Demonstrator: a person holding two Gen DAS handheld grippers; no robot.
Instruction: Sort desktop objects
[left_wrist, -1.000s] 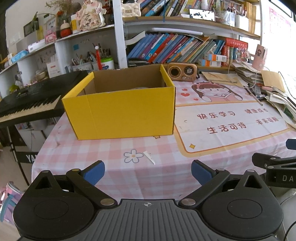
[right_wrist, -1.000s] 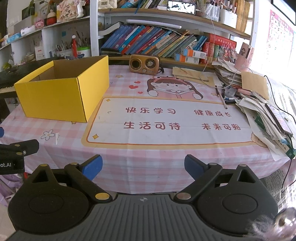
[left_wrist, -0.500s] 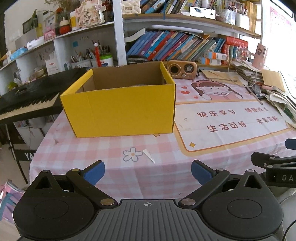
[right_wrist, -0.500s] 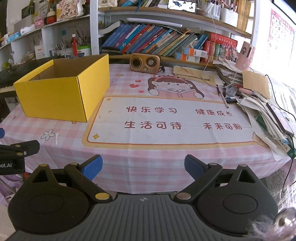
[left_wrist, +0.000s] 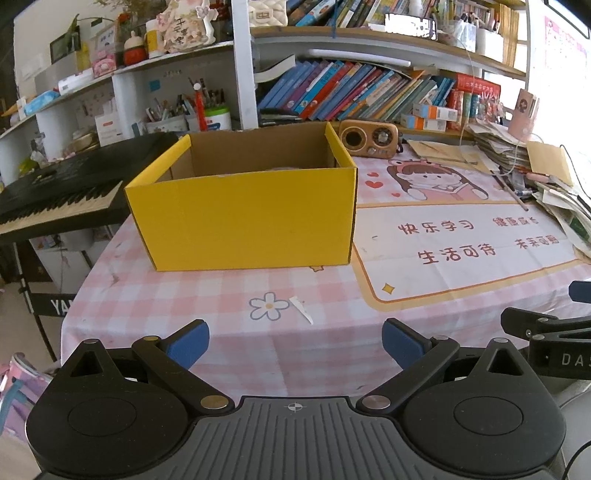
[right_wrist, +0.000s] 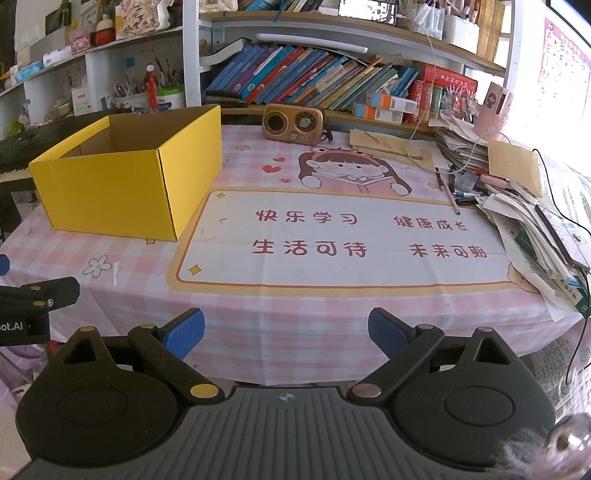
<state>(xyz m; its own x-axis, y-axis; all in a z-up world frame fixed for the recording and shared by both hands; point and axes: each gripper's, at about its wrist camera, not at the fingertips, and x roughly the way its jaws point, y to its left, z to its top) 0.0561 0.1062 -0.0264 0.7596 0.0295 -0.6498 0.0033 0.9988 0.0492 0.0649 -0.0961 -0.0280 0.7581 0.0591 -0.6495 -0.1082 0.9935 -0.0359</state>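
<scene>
An open yellow cardboard box (left_wrist: 243, 218) stands on the pink checked tablecloth, at the left of the desk in the right wrist view (right_wrist: 122, 184). Something pale lies inside it, mostly hidden by the front wall. My left gripper (left_wrist: 295, 345) is open and empty, held off the desk's near edge in front of the box. My right gripper (right_wrist: 286, 336) is open and empty, off the near edge facing the printed mat (right_wrist: 343, 240). A brown retro radio (right_wrist: 293, 123) stands at the back. Pens (right_wrist: 448, 194) lie by the paper pile.
A messy stack of papers and books (right_wrist: 535, 221) fills the desk's right side. A small white paper scrap (left_wrist: 303, 310) lies near the front. A black keyboard (left_wrist: 55, 192) stands left of the desk. Bookshelves (left_wrist: 351, 92) line the back.
Both grippers have pulled back and risen slightly from the desk; the box and mat look a little farther. Both grippers stay open and empty.
</scene>
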